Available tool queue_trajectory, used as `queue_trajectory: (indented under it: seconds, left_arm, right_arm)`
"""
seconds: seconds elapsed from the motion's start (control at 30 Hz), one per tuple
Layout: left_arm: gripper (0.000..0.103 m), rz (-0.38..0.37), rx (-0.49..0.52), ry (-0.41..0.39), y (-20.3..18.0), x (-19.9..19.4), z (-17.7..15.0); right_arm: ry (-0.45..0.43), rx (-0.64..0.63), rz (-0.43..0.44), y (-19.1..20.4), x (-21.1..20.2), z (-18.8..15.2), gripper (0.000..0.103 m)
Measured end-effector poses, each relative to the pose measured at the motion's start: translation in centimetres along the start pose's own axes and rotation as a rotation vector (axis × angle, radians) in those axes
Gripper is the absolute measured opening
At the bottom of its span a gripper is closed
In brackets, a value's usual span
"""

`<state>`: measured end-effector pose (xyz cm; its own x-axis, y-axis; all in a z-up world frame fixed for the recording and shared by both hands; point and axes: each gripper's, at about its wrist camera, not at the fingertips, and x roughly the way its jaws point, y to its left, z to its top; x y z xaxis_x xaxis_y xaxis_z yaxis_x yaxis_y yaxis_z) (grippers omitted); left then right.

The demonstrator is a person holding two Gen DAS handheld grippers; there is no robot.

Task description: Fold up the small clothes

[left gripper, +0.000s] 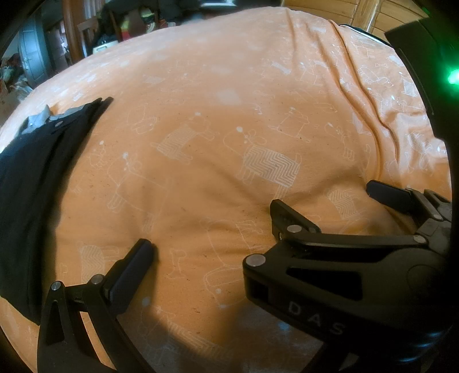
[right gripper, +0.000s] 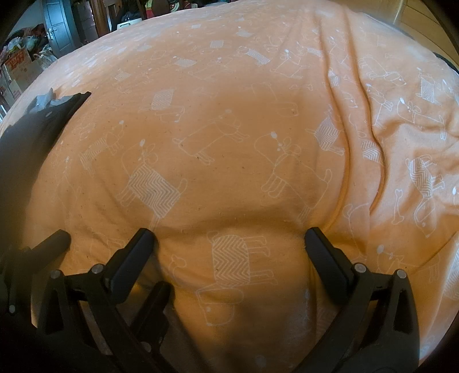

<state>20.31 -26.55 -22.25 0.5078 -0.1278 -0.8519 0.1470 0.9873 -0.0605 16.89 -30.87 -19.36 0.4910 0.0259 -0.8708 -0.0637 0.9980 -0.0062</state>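
A dark folded garment (left gripper: 34, 186) lies at the left edge of the orange bed cover (left gripper: 200, 100), with a grey piece of cloth (left gripper: 37, 120) at its far end. It shows again as the dark garment (right gripper: 31, 134) in the right wrist view. My left gripper (left gripper: 229, 246) hovers open over bare cover, to the right of the garment; its right finger is hidden behind my right gripper (left gripper: 324, 198). My right gripper (right gripper: 229, 238) is open and empty, low over the cover. The left gripper's fingers (right gripper: 57, 241) show apart at the lower left.
White dog outlines are printed on the orange cover, and long creases (right gripper: 378, 149) run down its right side. Beyond the far left edge are a grey door (right gripper: 57, 23), cardboard boxes (right gripper: 17, 66) and clutter. Wooden panelling (left gripper: 330, 8) lies behind the bed.
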Motion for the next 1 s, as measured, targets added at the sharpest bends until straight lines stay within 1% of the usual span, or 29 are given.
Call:
queue_trajectory:
  seconds: [1.0]
  left_arm:
    - [0.103,0.0,-0.001,-0.002,0.17,0.06,0.05]
  right_arm:
    - [-0.001,0.001,0.0,-0.01,0.22,0.06,0.103]
